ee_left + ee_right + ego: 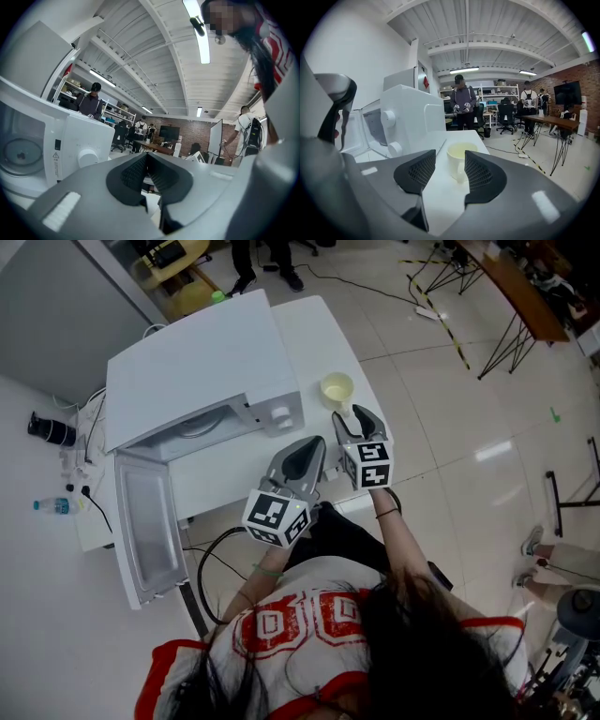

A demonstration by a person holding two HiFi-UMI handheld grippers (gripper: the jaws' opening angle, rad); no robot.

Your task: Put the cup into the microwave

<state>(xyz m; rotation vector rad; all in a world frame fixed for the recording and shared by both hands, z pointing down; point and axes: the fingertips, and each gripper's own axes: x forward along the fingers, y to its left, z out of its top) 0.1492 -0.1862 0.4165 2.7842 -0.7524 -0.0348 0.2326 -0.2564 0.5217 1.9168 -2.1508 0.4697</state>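
Note:
A pale yellow cup (337, 388) stands on the white table (314, 329), right of the white microwave (197, 371). The microwave's door (145, 531) hangs open toward me, and its glass turntable (18, 154) shows inside. My right gripper (354, 418) is open just short of the cup; in the right gripper view the cup (461, 157) sits beyond and between the tips, its handle facing me, and the pads do not touch it. My left gripper (305, 457) hovers in front of the microwave's control panel (79, 136), shut with nothing in it.
A water bottle (52, 505) and a black object (49, 429) lie on the surface left of the microwave, with cables beside them. The table's right edge runs close past the cup. People and desks (543, 119) fill the room behind.

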